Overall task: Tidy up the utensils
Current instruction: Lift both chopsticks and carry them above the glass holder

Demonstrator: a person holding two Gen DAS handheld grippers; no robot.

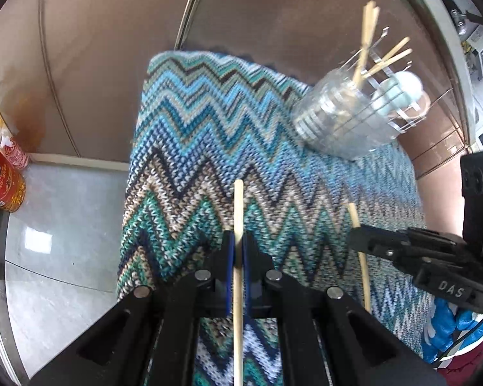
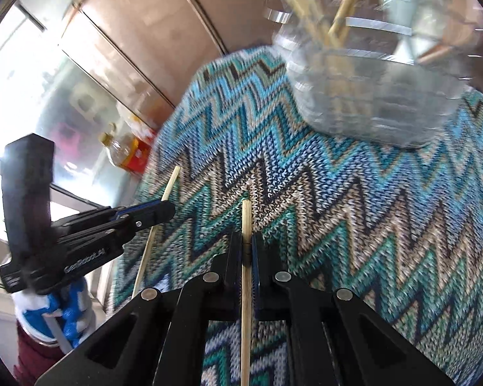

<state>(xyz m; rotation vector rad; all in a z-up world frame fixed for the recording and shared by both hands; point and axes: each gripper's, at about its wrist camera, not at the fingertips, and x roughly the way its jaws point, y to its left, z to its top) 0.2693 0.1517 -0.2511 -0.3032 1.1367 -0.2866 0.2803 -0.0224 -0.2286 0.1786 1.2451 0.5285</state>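
1. The left gripper [image 1: 238,251] is clamped on 1 chopstick [image 1: 238,212]; the right gripper [image 2: 248,247] pinches a 2nd chopstick [image 2: 246,222].
2. Both sit over the zigzag cloth [image 1: 183,122]; the clear holder [image 1: 347,119] stands beyond, well apart.
3. Several chopsticks [image 1: 367,32] already stand in it; these 2 appear left to drop in.

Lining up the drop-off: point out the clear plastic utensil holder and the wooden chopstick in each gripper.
Clear plastic utensil holder [image 1: 344,122]: left wrist view, ribbed wall.
Left gripper's wooden chopstick [image 1: 238,206]: left wrist view, upper shaft.
Right gripper's wooden chopstick [image 2: 246,218]: right wrist view, upper shaft.
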